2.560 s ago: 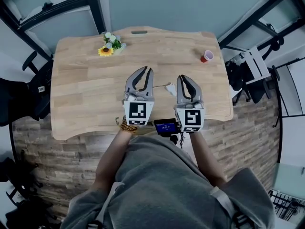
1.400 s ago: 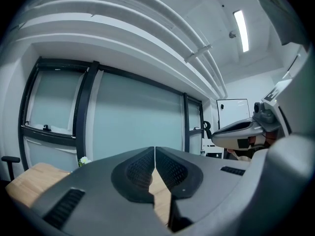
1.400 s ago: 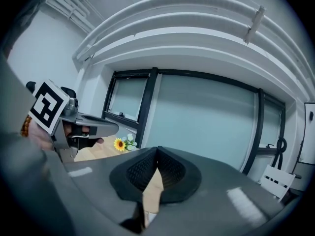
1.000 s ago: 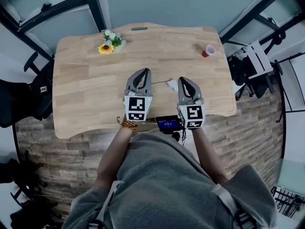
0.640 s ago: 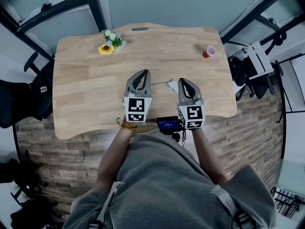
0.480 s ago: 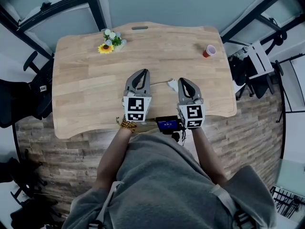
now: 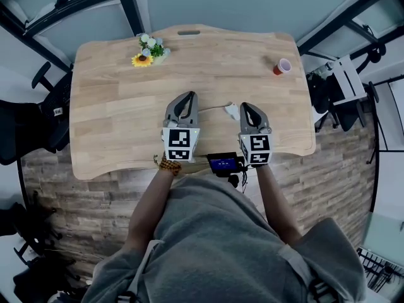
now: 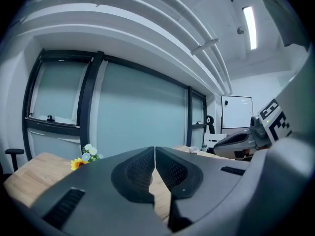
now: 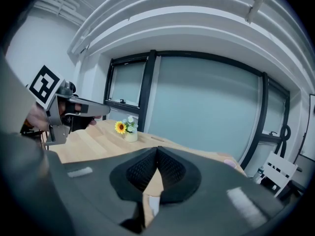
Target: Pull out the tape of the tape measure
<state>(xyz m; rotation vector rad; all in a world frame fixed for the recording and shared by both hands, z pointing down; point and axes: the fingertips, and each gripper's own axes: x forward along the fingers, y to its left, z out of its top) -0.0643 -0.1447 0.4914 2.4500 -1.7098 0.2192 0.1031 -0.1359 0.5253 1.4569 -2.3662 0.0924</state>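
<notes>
The head view shows the white tape measure [image 7: 231,111] lying on the desk [image 7: 113,106], between the two grippers and just beside the right gripper [image 7: 247,106]. In their own views the fingers of the left gripper [image 8: 155,150] and of the right one are closed together, holding nothing. A vase [image 9: 130,137] with flowers [image 9: 124,126] and a red cup [image 7: 281,66] stand far off, before a glass wall [image 9: 206,107]

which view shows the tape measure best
The head view: the white tape measure lies uncovered on the table. The right gripper view shows only a white sliver, probably it, below its jaws; the left gripper view shows none.
</notes>
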